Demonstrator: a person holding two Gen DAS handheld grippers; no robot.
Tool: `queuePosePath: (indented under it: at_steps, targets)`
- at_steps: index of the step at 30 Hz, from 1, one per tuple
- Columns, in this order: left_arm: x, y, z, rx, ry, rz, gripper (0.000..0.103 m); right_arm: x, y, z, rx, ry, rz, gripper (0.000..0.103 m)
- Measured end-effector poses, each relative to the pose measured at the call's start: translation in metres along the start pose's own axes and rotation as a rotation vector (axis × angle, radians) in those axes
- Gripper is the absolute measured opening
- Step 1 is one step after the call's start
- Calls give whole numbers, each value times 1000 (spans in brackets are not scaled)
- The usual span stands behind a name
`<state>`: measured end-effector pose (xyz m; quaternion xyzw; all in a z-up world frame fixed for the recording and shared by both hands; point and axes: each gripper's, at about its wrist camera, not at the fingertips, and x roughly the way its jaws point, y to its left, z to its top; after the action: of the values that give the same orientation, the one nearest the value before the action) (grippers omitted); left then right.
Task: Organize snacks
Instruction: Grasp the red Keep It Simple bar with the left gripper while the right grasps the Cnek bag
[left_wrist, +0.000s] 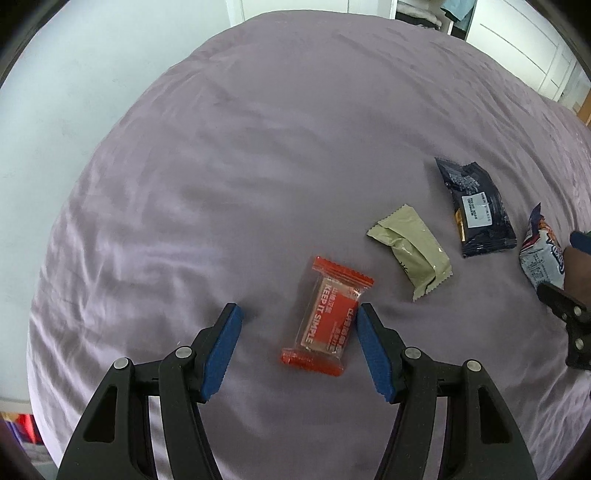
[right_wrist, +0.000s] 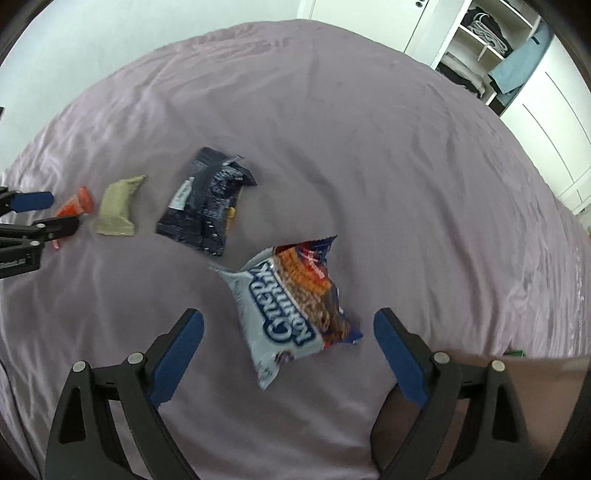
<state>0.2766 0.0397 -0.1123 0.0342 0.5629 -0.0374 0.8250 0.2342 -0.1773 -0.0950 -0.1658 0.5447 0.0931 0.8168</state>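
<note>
L gripper (left_wrist: 297, 312) wide open; red snack pack (left_wrist: 327, 315) lies flat betw its fingers, touching the R pad. R gripper (right_wrist: 288, 325) open too, cookie bag (right_wrist: 291, 314) betw fingers, on purple bedsheet (right_wrist: 332, 129).

Red packet (left_wrist: 327, 315), olive packet (left_wrist: 412, 249), navy packet (left_wrist: 476, 208), white-blue bag (right_wrist: 295, 310) lie flat in a row.

Red packet (left_wrist: 327, 317), olive packet (left_wrist: 412, 251), navy packet (left_wrist: 476, 210) (white label), mauve sheet (left_wrist: 258, 166).
</note>
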Motion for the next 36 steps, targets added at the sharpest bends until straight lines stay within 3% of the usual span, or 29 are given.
queuePosePath:
  at_steps: [8,9,11,21,25,36]
  targets:
    - [14,-1,15,7,12,-1,58,27,-18,9,68,58,35,101]
    - [17,1,17,8,13,-2,58,28,-19,8,74,58,46,97]
    - [19,2,19,9,15,-2,58,31,-21,10,77,64,64,67]
    - [21,-6,11,19,16,14,58,34,-20,12,69,66,71,56]
    - [20,-13,3,19,13,22,58,32,-18,7,67,67,72,46]
    - [22,-20,-5,21,6,30,58,30,-5,3,66,69,58,41]
